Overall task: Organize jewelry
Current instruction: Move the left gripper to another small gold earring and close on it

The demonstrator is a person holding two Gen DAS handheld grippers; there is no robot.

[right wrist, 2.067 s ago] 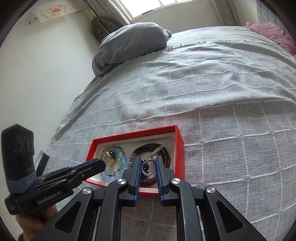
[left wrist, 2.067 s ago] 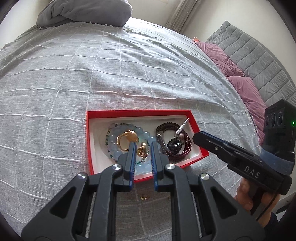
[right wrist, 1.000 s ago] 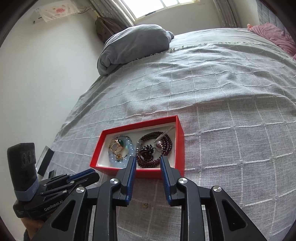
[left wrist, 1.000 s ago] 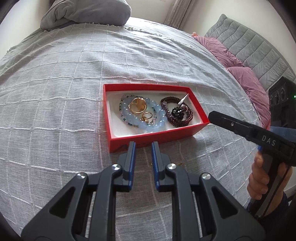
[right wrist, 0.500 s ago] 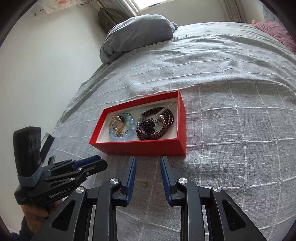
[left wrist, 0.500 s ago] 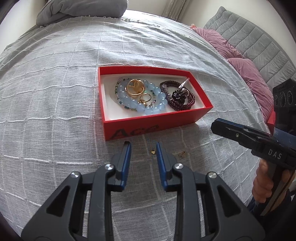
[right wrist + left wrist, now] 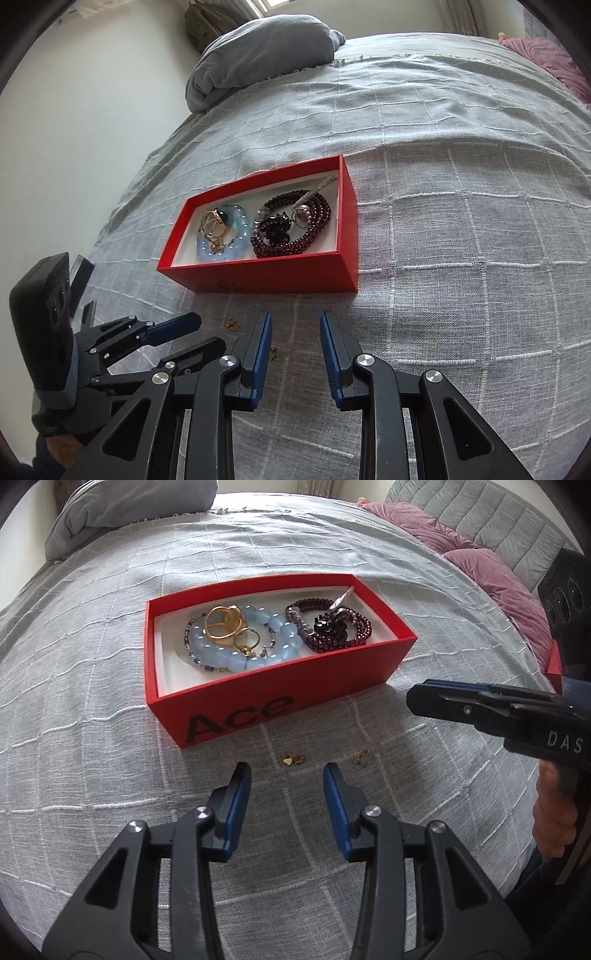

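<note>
Two tiny gold earrings [image 7: 293, 759] lie on the bedspread [image 7: 92, 738] before the red box [image 7: 258, 709]: light, slippery, best pinched edgewise. Left gripper [image 7: 287, 775] jaws, just opening, and right gripper [image 7: 295, 325] jaws stand released, empty.

Grey grid-stitched bedspread [image 7: 110, 709], spread across whole bed. Grey bundled pillow [image 7: 258, 48], lay at 12 o'clock by white wall [image 7: 92, 110]. Mauve cushions [image 7: 491, 572], rested at 2 o'clock against grey quilted headboard [image 7: 491, 520].
</note>
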